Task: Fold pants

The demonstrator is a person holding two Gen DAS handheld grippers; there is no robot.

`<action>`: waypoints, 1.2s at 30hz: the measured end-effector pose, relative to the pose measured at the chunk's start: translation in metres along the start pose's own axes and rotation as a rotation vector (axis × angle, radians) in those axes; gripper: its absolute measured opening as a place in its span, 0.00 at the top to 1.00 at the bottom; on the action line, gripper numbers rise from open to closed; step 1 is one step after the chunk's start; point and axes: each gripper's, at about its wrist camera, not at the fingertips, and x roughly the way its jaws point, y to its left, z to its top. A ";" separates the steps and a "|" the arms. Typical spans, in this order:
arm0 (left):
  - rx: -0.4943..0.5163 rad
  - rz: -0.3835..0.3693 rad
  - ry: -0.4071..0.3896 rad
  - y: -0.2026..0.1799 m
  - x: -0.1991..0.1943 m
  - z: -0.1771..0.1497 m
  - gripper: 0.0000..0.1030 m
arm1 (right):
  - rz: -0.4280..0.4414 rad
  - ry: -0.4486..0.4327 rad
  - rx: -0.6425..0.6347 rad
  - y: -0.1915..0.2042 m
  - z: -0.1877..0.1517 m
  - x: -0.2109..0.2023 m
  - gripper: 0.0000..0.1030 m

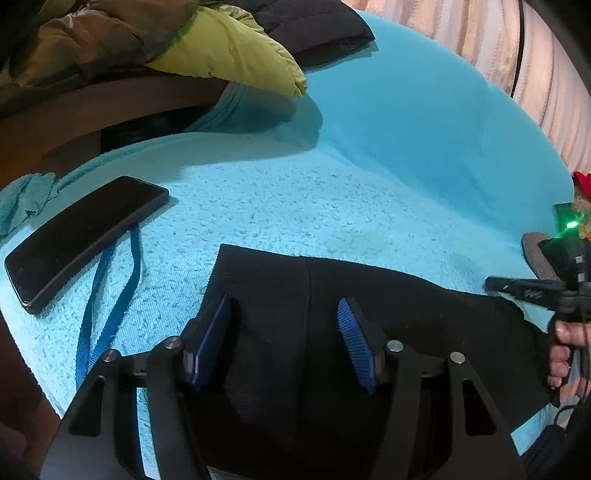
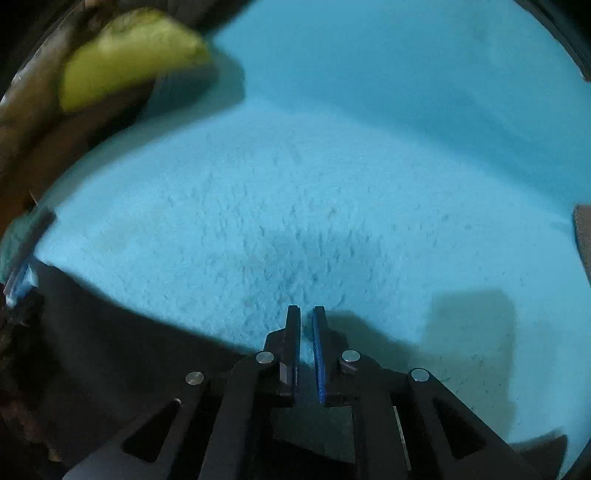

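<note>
The black pants [image 1: 332, 332] lie folded flat on a light blue towel-like cover [image 1: 295, 199]. My left gripper [image 1: 284, 332] is open, its blue pads spread wide right above the pants' near part. My right gripper shows at the right edge of the left wrist view [image 1: 524, 288], at the pants' right end. In the right wrist view my right gripper [image 2: 306, 325] has its jaws almost together with a thin gap and nothing between them, over the blue cover [image 2: 295, 221]. The pants [image 2: 110, 350] lie dark at the lower left there.
A black phone [image 1: 85, 240] lies on the cover at the left beside a blue strap [image 1: 110, 314]. A yellow-green and brown jacket [image 1: 229, 48] and a dark garment [image 1: 314, 26] lie at the back. A striped curtain [image 1: 535, 74] hangs at the right.
</note>
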 end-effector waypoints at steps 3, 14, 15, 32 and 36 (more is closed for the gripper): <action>-0.012 0.002 -0.003 0.000 0.001 0.000 0.42 | 0.251 -0.072 -0.095 0.033 -0.008 -0.026 0.92; -0.016 -0.013 -0.002 0.002 0.000 0.000 0.43 | 0.259 -0.089 -0.161 0.090 -0.010 -0.027 0.79; -0.017 -0.012 -0.002 0.002 0.000 0.000 0.43 | 0.328 -0.099 -0.221 0.103 -0.016 -0.034 0.73; 0.019 0.027 0.020 -0.005 0.003 0.002 0.42 | 0.438 -0.024 -0.013 0.023 -0.090 -0.048 0.66; 0.031 0.036 0.029 -0.006 0.003 0.003 0.42 | 0.355 -0.027 0.050 -0.054 -0.113 -0.058 0.65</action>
